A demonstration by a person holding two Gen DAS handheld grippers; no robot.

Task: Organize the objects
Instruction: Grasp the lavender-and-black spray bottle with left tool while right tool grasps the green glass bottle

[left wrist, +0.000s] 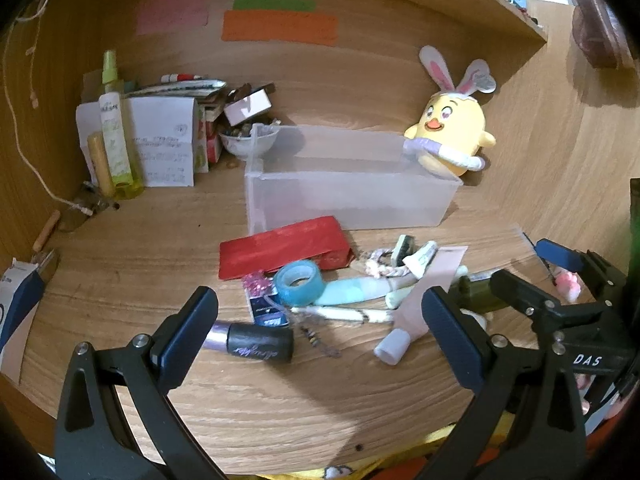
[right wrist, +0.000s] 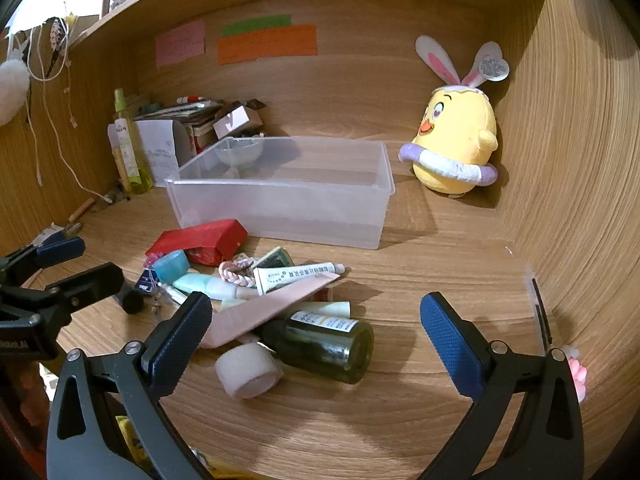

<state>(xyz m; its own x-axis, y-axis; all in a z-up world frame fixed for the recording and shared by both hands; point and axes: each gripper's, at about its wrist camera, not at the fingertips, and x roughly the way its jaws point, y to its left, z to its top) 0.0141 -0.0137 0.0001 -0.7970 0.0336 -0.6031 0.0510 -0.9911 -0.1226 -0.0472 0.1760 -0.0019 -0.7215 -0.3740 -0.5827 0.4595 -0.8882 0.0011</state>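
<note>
Both tongs stand open and hold nothing. Left tongs (left wrist: 320, 328) hover over the near edge of the pile on the surface (left wrist: 280, 400); a black-capped tube (left wrist: 256, 342) lies between its fingers. Right tongs (right wrist: 316, 332) frame a dark green bottle (right wrist: 332, 344) and white cap (right wrist: 248, 374). The clear bin (right wrist: 280, 196) sits beyond the pile.

A plastic bin (right wrist: 280, 196) is sitting mid-counter (right wrist: 420, 280), with a plush chick (right wrist: 456, 140) standing behind its right end. A heap of small items (right wrist: 256, 292) is lying before the bin, a bottle (right wrist: 324, 344) resting at its near edge. Boxes (left wrist: 168, 144) are standing behind-left.
</note>
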